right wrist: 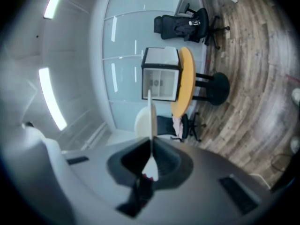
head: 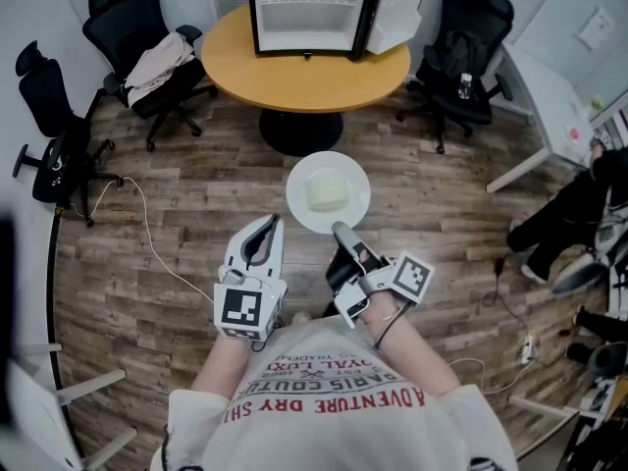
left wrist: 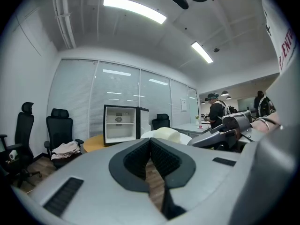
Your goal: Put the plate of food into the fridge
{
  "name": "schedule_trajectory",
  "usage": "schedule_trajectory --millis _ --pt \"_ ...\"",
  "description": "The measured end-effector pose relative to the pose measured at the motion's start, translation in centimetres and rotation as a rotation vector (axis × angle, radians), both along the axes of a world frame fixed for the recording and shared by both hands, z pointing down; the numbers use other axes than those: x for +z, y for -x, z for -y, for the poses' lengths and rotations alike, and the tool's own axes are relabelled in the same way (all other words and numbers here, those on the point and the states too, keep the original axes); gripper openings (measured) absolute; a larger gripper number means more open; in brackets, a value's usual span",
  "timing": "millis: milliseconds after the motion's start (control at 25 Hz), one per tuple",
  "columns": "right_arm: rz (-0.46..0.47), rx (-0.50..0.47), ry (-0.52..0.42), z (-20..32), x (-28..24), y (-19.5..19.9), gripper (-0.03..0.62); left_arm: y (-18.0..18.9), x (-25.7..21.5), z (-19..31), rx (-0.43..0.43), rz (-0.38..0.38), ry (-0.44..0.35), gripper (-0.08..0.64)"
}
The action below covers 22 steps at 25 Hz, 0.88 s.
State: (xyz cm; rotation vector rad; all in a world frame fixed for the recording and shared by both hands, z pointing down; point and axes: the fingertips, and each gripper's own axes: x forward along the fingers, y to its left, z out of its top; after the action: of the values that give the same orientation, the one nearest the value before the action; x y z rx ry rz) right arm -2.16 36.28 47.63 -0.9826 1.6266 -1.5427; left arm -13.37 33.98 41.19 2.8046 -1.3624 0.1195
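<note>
1. Two hand-held grippers are out in front of you, both on your side of the fridge and well apart from it.
2. Your right hand-held gripper is clamped shut on the plate. It has the rim on the side farthest from the fridge, and in the right gripper view that rim runs edge-on between the jaws.
3. The plate hangs in the air above the wooden floor, between you and the fridge and not yet inside it. A pale block of food lies at the plate's middle.
4. Your left hand-held gripper has its jaws closed together with nothing between them. It points toward the fridge and sits just beside the plate's rim, on your left.
5. The fridge stands on a round yellow table, its inside facing you. Its door is swung open on the right-hand side.
6. Black office chairs stand on both sides of the fridge's table. The chair to the left of the fridge carries a pale cloth, and another chair stands to the right.
</note>
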Motion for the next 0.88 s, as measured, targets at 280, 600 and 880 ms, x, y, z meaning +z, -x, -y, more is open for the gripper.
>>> schedule_trajectory --millis 280,600,880 --pt "0.013 -0.032 0.027 2.1 0.8 -0.5 0.037 -0.4 0.3 2.3 -0.03 -0.001 0.009 0.026" --pt "0.029 -0.099 0.036 8.9 2.1 -3.7 0.037 -3.4 1.3 8.4 -0.102 0.014 0.022 0.026" --pt "0.019 -0.183 0.046 17.7 1.8 -9.1 0.037 -8.7 0.4 16.3 -0.18 0.01 0.002 0.027"
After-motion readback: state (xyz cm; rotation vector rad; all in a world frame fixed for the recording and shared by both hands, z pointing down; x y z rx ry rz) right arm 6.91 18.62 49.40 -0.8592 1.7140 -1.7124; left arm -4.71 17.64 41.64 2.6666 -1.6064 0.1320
